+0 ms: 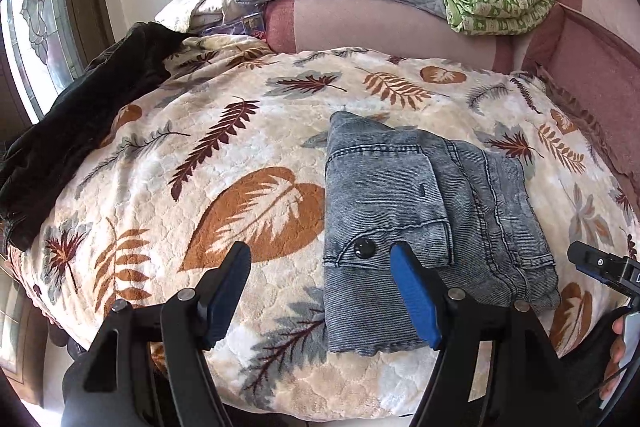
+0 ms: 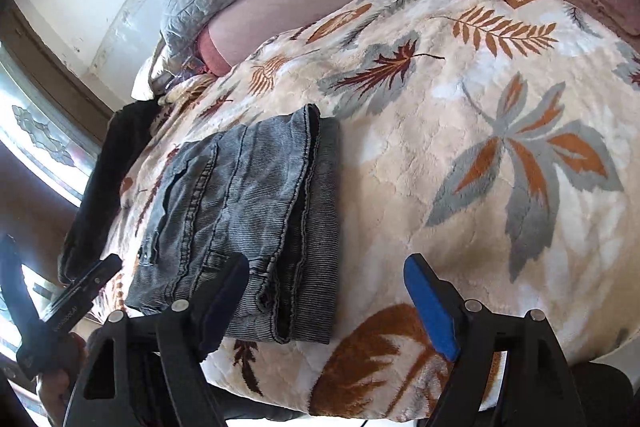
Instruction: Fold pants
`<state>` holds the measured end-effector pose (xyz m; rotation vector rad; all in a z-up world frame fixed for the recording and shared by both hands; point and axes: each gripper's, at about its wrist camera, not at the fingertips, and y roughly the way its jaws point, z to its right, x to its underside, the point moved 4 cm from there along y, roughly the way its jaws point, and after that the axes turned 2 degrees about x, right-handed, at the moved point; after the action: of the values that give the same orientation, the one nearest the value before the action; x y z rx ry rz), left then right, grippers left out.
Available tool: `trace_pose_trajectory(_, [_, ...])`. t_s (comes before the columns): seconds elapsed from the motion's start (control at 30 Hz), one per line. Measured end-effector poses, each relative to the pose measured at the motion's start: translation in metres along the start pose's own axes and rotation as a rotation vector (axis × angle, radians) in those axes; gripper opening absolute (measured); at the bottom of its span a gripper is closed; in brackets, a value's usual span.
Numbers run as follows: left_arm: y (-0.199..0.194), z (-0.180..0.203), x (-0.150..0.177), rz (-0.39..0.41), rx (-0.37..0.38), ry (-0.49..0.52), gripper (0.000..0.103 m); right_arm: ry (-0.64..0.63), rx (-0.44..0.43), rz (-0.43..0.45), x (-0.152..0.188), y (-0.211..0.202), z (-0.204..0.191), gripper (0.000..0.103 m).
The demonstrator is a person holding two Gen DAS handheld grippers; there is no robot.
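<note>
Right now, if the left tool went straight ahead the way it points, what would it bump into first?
Probably the leaf-print blanket, just left of the folded grey jeans. The left tool stands open; its right finger overlaps the jeans' edge, so it might brush them. Depth is unclear.

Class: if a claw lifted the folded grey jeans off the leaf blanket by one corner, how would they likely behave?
The folded jeans would probably sag and unfold, since loose layers show at the edges. The stacked denim looks fairly heavy. On the plush blanket, pushing would likely bunch them.
</note>
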<state>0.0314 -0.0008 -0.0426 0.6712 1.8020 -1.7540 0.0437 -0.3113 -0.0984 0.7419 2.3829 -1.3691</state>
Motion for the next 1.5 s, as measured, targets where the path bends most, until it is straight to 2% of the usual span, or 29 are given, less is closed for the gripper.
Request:
trace_pose_trajectory(0.33, [0.019,-0.024,-0.010,-0.010,-0.058,-0.044,0.073,-0.033,-0.034,0.007,0.008,0.006,-0.009,0.082])
trace_pose_trajectory(0.53, [0.028,-0.025,-0.010,-0.028,-0.054,-0.041,0.073,-0.013,-0.049,0.007,0.008,0.005,-0.007,0.082])
trace_pose_trajectory(0.7, [0.036,-0.030,-0.004,-0.011,0.022,-0.060,0.073,-0.005,-0.054,0.017,0.007,0.003,-0.006,0.082])
trace_pose_trajectory(0.8, [0.035,-0.038,0.000,0.037,0.056,-0.084,0.073,-0.006,-0.057,0.038,0.006,-0.001,-0.007,0.082])
trace_pose_trajectory(0.93, [0.037,-0.046,0.004,0.064,0.118,-0.103,0.073,0.005,-0.064,0.048,0.005,-0.004,-0.005,0.082])
trace_pose_trajectory(1.07, [0.049,-0.054,0.013,0.010,0.199,-0.186,0.073,0.017,-0.076,0.041,0.004,-0.003,-0.004,0.082])
trace_pose_trajectory(1.13, [0.052,-0.058,0.016,-0.001,0.202,-0.217,0.073,0.015,-0.077,0.041,0.004,-0.003,-0.004,0.082])
trace_pose_trajectory(1.33, [0.043,-0.062,0.012,0.059,0.232,-0.238,0.073,0.010,-0.069,0.039,0.005,0.000,-0.005,0.082])
trace_pose_trajectory(1.5, [0.042,-0.060,0.012,0.053,0.267,-0.246,0.073,0.004,-0.068,0.047,0.007,-0.002,-0.006,0.082])
